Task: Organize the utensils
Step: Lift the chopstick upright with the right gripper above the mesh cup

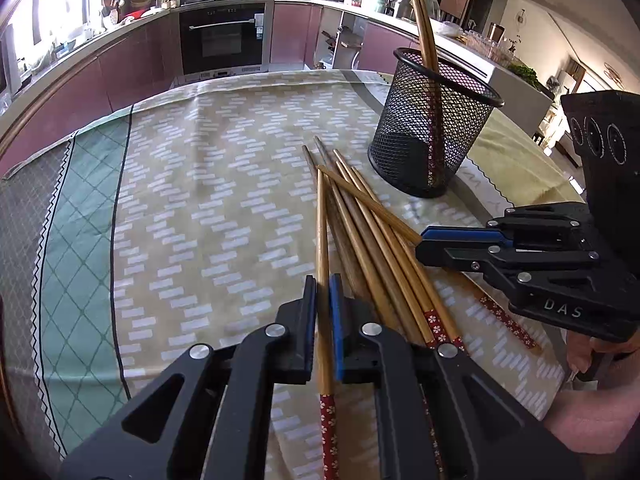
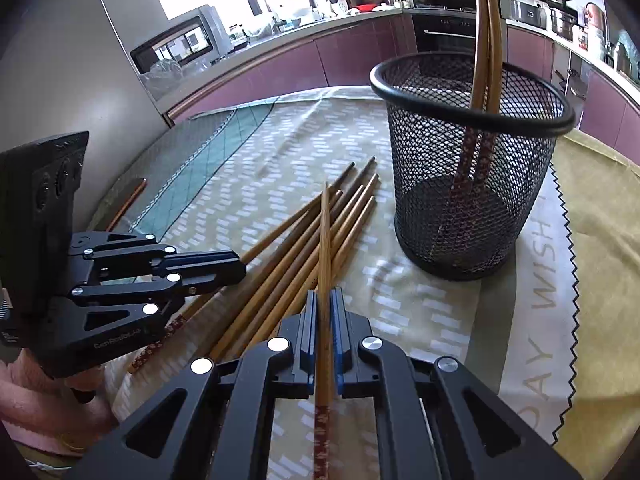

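Note:
A black mesh holder [image 1: 434, 128] stands on the tablecloth with two chopsticks [image 1: 422, 20] upright in it; it also shows in the right wrist view [image 2: 472, 168]. Several wooden chopsticks [image 1: 372, 240] with red floral ends lie in a loose pile in front of it. My left gripper [image 1: 323, 292] is shut on one chopstick [image 1: 322, 240]. My right gripper [image 2: 325, 304] is shut on another chopstick [image 2: 325, 240]; it shows from the side in the left wrist view [image 1: 424, 240], as does the left gripper in the right wrist view [image 2: 236, 268].
The patterned tablecloth [image 1: 192, 200] covers the table, with a green band at the left [image 1: 76, 220]. Kitchen counters and an oven [image 1: 222, 40] stand behind. A microwave [image 2: 176, 44] sits at the back left.

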`<state>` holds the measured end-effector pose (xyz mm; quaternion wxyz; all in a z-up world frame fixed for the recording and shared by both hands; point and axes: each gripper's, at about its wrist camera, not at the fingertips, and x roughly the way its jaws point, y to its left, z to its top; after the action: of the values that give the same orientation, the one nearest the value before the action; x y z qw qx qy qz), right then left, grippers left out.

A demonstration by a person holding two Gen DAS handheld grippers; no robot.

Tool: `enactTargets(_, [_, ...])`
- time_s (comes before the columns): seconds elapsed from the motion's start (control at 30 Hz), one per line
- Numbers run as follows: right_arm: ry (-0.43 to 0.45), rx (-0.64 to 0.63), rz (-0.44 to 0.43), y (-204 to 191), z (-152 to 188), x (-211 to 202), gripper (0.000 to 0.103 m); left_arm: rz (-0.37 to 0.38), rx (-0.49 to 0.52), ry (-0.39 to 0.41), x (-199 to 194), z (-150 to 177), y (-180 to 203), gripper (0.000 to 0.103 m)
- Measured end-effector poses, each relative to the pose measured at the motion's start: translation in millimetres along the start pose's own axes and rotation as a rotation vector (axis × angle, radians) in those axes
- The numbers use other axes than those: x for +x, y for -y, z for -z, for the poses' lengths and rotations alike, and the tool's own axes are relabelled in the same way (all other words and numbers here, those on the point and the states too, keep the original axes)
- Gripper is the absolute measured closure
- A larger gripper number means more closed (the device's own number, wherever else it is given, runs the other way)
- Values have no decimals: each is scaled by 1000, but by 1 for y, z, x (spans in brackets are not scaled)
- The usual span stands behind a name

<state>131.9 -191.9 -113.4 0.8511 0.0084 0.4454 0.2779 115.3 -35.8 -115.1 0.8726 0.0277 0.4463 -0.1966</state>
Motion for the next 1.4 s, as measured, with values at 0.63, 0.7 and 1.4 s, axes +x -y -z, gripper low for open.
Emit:
enactTargets(0.63, [45, -14, 7, 3, 1, -12, 97, -28, 16, 3, 7, -17, 0, 96])
enactTargets(0.7, [72, -14, -8, 4, 1, -23, 97, -4, 10, 14, -1, -17, 0, 96])
enactTargets(1.4, [305, 11, -71, 23, -15, -109, 97, 186, 34, 265, -114, -50, 8, 96])
